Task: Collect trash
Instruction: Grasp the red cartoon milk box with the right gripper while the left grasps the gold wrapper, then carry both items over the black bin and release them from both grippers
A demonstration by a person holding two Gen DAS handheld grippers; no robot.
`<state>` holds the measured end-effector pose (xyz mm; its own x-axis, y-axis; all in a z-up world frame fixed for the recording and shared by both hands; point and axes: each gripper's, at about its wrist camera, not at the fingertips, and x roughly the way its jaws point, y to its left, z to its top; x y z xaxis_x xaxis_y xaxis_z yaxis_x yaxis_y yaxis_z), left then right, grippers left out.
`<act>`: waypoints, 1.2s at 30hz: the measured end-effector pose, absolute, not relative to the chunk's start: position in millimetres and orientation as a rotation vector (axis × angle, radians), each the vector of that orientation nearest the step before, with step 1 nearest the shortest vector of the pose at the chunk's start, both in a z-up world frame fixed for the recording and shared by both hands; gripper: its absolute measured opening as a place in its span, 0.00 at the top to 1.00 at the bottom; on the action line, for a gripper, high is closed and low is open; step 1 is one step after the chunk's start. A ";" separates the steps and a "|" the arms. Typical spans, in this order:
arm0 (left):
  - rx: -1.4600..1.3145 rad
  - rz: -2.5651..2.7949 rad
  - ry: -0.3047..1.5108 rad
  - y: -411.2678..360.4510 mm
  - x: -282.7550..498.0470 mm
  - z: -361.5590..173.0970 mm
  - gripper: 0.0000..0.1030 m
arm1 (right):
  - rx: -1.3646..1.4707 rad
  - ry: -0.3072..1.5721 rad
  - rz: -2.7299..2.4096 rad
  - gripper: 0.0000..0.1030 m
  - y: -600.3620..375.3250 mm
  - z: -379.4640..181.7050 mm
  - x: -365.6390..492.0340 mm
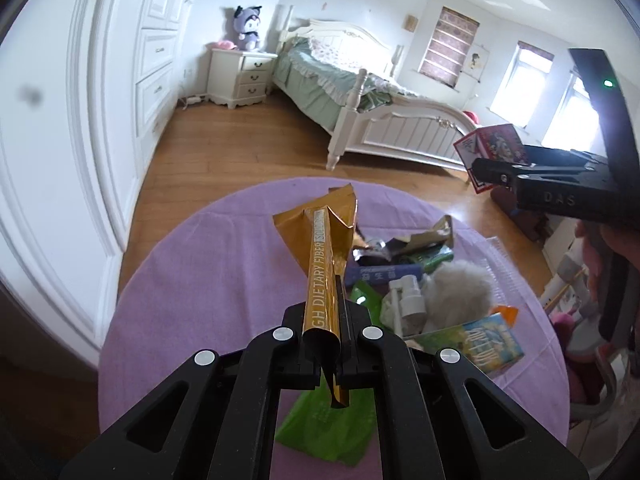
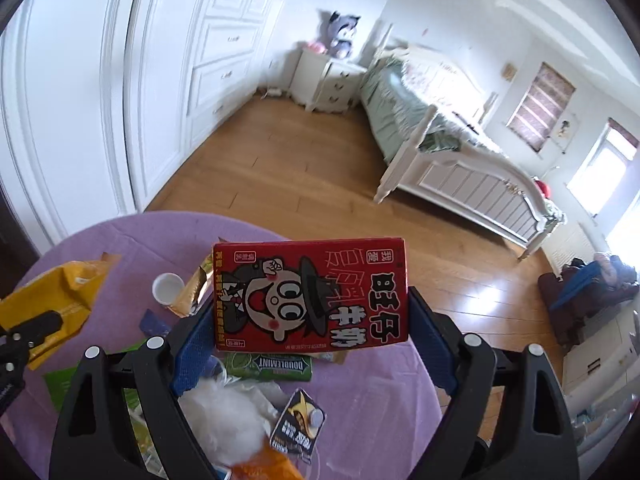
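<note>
Above the near half of the purple-covered round table (image 1: 168,280), your left gripper (image 1: 325,344) has its fingers pressed together on a gold wrapper (image 1: 326,256), pinching it low down near its crumpled tail. Your right gripper (image 2: 312,320) stands wide, its blue-padded fingers (image 2: 196,344) on either side of a red milk carton (image 2: 312,294); from the left wrist view the carton is raised clear of the table's right edge.

What could go wrong: the wrapper is thin, glossy foil (slippery, I'd judge), and most of its length sticks out past the pinch, so a quick swing could make it flap, slide out, or catch the litter heap (image 1: 416,280) piled toward the table's right side. The carton's grip looks light; the right wrist view doesn't make clear how firmly both pads bear on it. A jolt could tip it down onto the gum pack (image 2: 268,366) and white fluff (image 2: 224,416) beneath.

The wrapper's long axis runs straight along your left fingers, its flared, torn end pointing away toward the table's far edge. The carton lies crosswise between the right fingers, printed face tilted up toward the camera, its print upside down.
</note>
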<state>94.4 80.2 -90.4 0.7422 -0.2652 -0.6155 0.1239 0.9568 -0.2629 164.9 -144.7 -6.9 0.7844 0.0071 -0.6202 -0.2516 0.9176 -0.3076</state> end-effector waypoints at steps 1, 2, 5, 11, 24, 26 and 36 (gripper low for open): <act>-0.205 -0.227 0.686 73.6 90.0 -82.6 0.95 | -0.372 0.627 0.117 0.17 -151.3 0.4 149.8; -0.196 -0.242 0.669 65.3 86.2 -74.6 0.95 | -0.358 0.607 0.098 0.17 -157.9 4.9 136.5; -0.173 -0.291 0.638 37.7 74.9 -54.3 0.95 | -0.320 0.570 0.063 0.17 -180.8 11.5 108.2; -0.143 -0.377 0.615 -25.0 66.7 -34.4 0.95 | -0.235 0.537 -0.012 0.17 -247.0 18.0 81.6; -0.072 -0.609 0.707 -202.6 80.0 -62.8 0.95 | -0.066 0.566 -0.148 0.17 -383.2 -16.5 56.8; -0.050 -0.639 0.736 -232.4 85.0 -73.7 0.95 | -0.040 0.580 -0.182 0.16 -406.1 -34.5 55.3; 0.211 -0.723 0.757 -362.6 83.5 -108.5 0.95 | 0.092 0.737 -0.356 0.16 -508.8 -136.1 40.9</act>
<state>83.5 -362.6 -108.5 0.5022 -0.5204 -0.6906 0.6653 0.7427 -0.0758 40.9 -508.8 -136.1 0.6840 -0.2848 -0.6716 0.3488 0.9363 -0.0418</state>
